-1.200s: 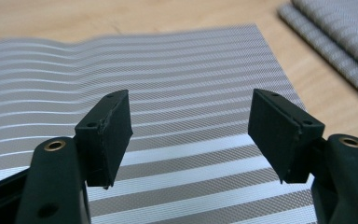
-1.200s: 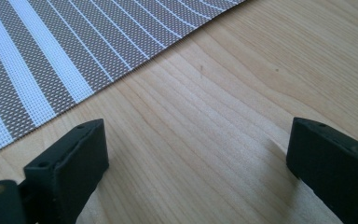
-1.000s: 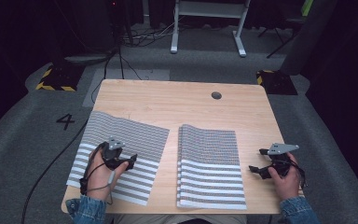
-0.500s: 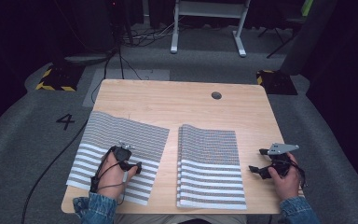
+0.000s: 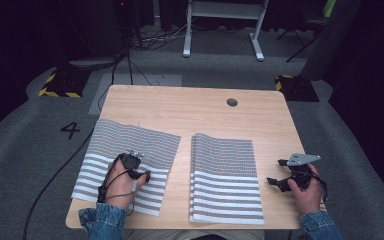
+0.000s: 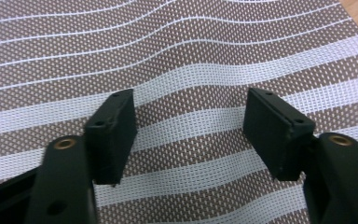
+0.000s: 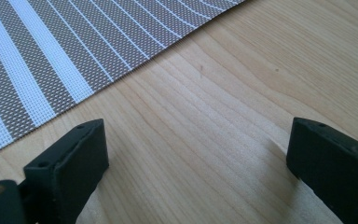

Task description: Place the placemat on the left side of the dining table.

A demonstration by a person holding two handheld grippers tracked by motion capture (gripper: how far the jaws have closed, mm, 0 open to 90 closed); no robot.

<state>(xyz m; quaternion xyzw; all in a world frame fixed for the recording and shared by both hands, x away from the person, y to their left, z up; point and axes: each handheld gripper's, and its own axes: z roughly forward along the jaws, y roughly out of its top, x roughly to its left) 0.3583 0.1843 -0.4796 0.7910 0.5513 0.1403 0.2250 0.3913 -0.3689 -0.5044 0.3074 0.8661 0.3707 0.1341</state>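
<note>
A single brown-and-white striped woven mat (image 5: 130, 142) lies flat on the left of the wooden table (image 5: 180, 107), slightly rippled. My left gripper (image 5: 142, 176) points down onto its near part; in the left gripper view (image 6: 189, 135) the jaws stand apart just above the weave (image 6: 191, 70). They have just been closing, with no fold of the mat between them. A stack of like mats (image 5: 225, 175) lies in the middle. My right gripper (image 5: 276, 172) rests open to the right of the stack, over bare wood (image 7: 205, 140), the stack's edge (image 7: 51, 56) ahead of it.
A round cable hole (image 5: 232, 102) sits in the far part of the table. Beyond the table on the grey floor are a white-legged frame (image 5: 222, 30), two yellow-and-black striped blocks (image 5: 60, 82), and a black cable (image 5: 55, 175) along the left.
My left hand has shifted a little to the right over the single mat and its jaws have narrowed. The right hand has kept still.
</note>
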